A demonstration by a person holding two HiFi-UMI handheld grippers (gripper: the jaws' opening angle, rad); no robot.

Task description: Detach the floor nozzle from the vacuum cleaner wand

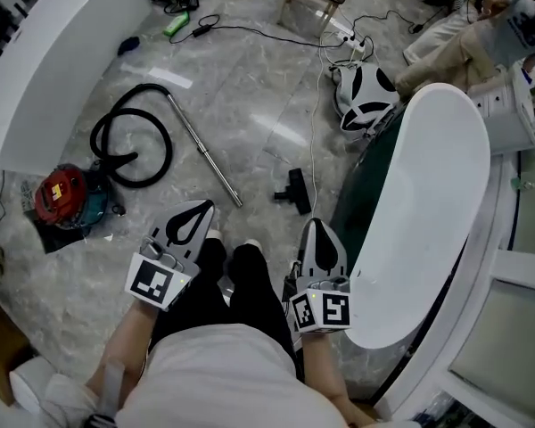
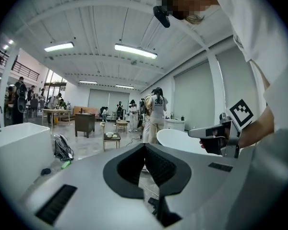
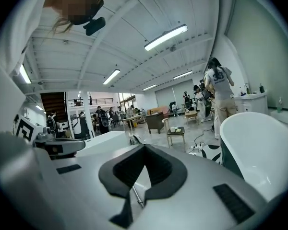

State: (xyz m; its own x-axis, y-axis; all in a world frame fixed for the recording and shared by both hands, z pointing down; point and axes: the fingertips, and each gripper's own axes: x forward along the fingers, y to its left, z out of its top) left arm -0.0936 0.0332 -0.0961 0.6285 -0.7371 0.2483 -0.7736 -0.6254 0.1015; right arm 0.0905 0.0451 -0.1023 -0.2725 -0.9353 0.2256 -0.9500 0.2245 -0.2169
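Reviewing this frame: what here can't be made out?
Head view: the floor nozzle lies apart from the wand; its coupling is too small to read.
Right gripper view: shut fingers hide all but a sliver of the wand.
Left gripper view: shut fingers hide nearly all beneath them.

Both the left gripper [image 1: 190,219] and right gripper [image 1: 318,237] were closed and empty, held side by side at waist height
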